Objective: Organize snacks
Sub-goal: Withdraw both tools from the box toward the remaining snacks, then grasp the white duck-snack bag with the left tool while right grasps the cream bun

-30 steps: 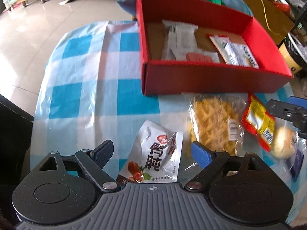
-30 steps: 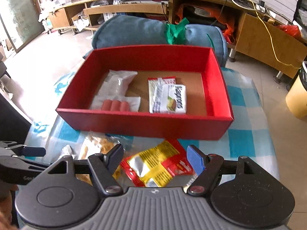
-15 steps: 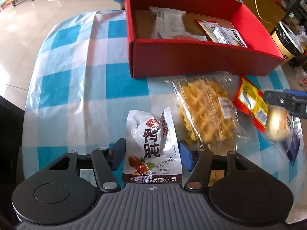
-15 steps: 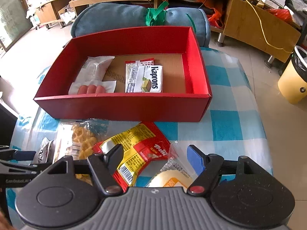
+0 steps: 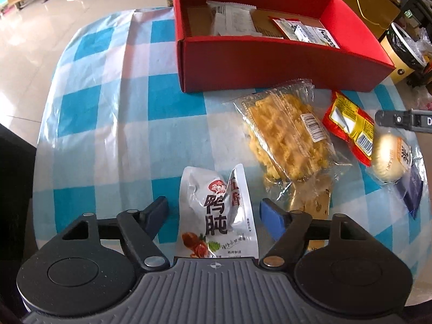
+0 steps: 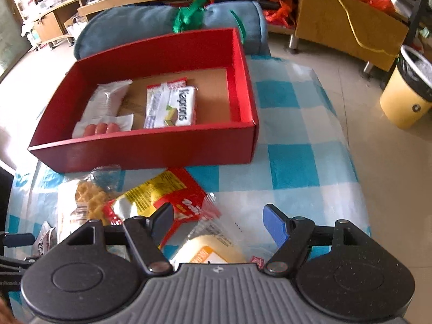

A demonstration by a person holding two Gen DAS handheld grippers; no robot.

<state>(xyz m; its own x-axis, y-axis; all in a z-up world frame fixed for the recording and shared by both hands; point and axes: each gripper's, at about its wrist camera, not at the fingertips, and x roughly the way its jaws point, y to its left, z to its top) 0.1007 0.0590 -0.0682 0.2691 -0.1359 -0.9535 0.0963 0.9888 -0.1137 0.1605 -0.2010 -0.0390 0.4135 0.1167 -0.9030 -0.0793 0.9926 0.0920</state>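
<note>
A red box (image 5: 270, 62) (image 6: 151, 151) stands at the far side of the checked table and holds a white wrapper (image 6: 108, 100), a sausage pack (image 6: 102, 128) and a Kaprons pack (image 6: 172, 106). My left gripper (image 5: 213, 212) is open with its fingers either side of a white pouch (image 5: 217, 213) lying on the cloth. My right gripper (image 6: 218, 217) is open over a clear-wrapped bun (image 6: 210, 248) (image 5: 388, 159). A waffle bag (image 5: 289, 132) (image 6: 86, 202) and a red-yellow packet (image 5: 351, 127) (image 6: 162, 202) lie between the pouch and the bun.
A small brown packet (image 5: 313, 199) lies under the waffle bag's near end. A blue rolled cushion (image 6: 167, 27) lies behind the box. A yellow bin (image 6: 407, 91) stands on the floor at the right. The blue-and-white tablecloth (image 5: 108, 113) reaches the table's rounded edges.
My left gripper has moved forward and down so the white pouch sits between its open fingers. My right gripper has drawn back and to the right from the red-yellow packet to over the bun.
</note>
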